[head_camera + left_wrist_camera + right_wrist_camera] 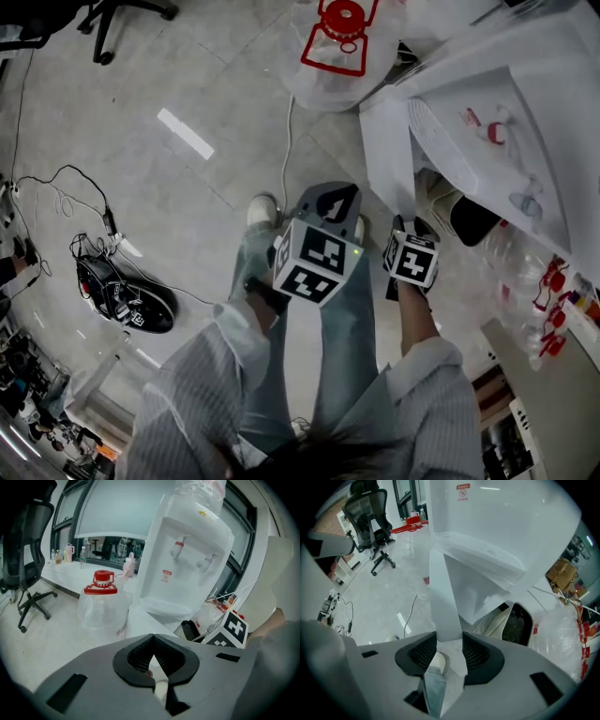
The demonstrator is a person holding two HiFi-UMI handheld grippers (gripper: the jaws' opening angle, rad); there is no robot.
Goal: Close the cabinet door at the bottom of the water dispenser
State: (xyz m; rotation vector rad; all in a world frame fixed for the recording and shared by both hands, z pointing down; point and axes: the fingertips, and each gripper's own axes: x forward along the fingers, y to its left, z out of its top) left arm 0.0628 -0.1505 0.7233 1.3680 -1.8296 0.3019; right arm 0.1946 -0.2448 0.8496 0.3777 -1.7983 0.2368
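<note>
— Low on the front of the water dispenser [187, 559]: cabinet door [443, 592] position?
— Stood open, angled out from the white body. Its free edge ran down between the right gripper's [449, 637] pads. Gripper was clamped on that edge, one pad on each face.
— Left gripper [153, 637]?
— Clenched, tips together, nothing between them. Held beside the right one at the person's front, apart from the door. Its camera faced the dispenser's taps [177, 549].
— Surroundings noted?
— Large clear water jug [102, 609], red cap, wrapped in plastic film, stood on the floor [61, 634] just beside the dispenser, off the end of a white tabletop [61, 576]. Small bottles [70, 554] stood along that tabletop's far edge. Office chair [26, 550] was well apart from the dispenser. Person's shoe [437, 660] showed through the gap of the right gripper's jaws.
</note>
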